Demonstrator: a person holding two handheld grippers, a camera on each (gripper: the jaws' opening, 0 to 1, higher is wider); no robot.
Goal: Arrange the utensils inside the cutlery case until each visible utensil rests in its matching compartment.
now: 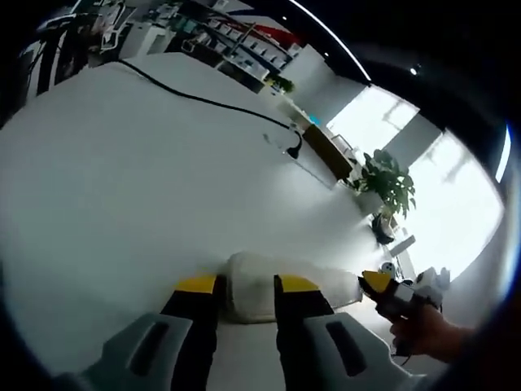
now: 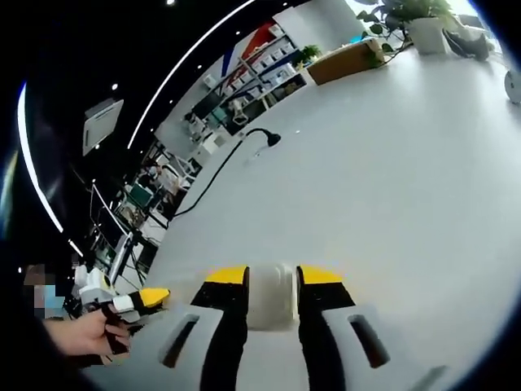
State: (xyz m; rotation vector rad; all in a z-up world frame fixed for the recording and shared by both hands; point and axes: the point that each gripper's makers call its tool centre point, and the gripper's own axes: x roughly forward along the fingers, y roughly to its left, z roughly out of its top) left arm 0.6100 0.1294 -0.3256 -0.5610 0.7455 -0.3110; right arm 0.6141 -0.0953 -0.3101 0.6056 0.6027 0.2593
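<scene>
Cutlery case (image 1: pixel 269 289), a pale, smooth, rounded-edge box, lies closed on the matte white worktop (image 1: pixel 122 204), gripped from both ends: the left tool (image 1: pixel 247 285) is clenched across one end, the right tool (image 2: pixel 271 277) across the other (image 2: pixel 269 297). No utensils are visible. Judging from this, opening comes next; hold one end firm and pull evenly, keeping the case flat.
</scene>
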